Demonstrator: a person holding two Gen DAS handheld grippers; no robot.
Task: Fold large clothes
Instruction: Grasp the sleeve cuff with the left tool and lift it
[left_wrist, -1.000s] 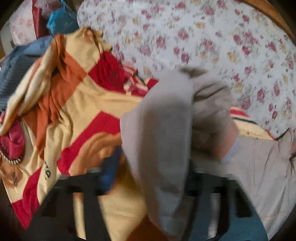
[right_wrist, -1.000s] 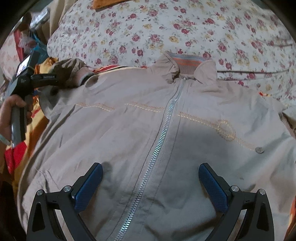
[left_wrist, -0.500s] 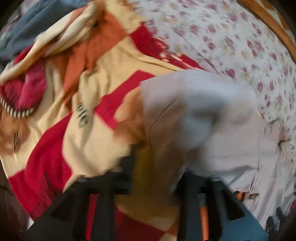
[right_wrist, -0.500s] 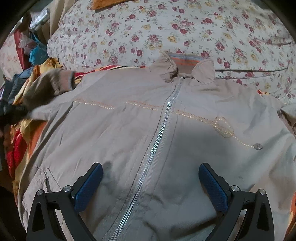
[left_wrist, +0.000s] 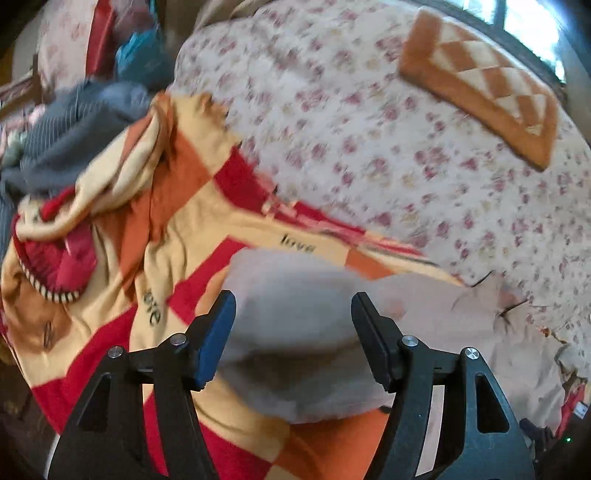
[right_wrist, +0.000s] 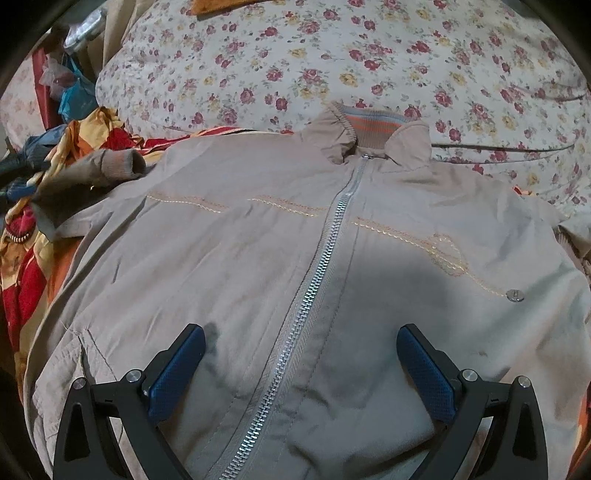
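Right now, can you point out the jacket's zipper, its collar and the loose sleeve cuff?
zipper (right_wrist: 317, 280), right wrist view, on the metal teeth mid-chest.
collar (right_wrist: 373, 129), right wrist view, on the striped ribbed inside.
sleeve cuff (right_wrist: 120, 166), right wrist view, on the ribbed end at the jacket's left.

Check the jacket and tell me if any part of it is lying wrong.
One thing: the jacket lies flat, front up and zipped, but its sleeve at picture left is bunched, cuff curled, on the red and yellow blanket rather than laid straight. The left gripper is opening around it.
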